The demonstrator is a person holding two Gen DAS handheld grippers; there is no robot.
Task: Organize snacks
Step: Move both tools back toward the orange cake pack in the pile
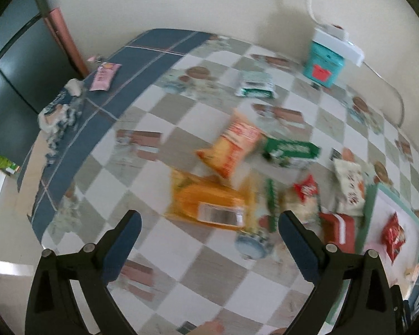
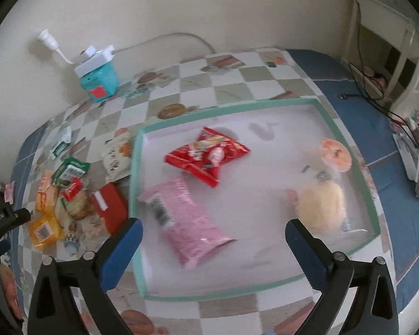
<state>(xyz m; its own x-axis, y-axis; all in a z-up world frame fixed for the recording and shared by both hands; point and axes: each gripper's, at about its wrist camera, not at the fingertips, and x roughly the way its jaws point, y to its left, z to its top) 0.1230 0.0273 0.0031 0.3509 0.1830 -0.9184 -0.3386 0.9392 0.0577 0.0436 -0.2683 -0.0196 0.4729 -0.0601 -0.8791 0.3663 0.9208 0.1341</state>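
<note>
A green-rimmed tray lies on the checked tablecloth and holds a red snack bag, a pink packet, a pale yellow pack and an orange round pack. My right gripper is open above the tray, over the pink packet. My left gripper is open and empty above a pile of loose snacks: a yellow pack, an orange chip bag, a green packet, a red box and a white bag. The tray's corner shows at the right of the left wrist view.
A teal box with a white power strip on top stands by the back wall. A silver-green packet and a pink packet lie farther off. Crumpled wrappers sit at the left table edge. Cables lie at the right.
</note>
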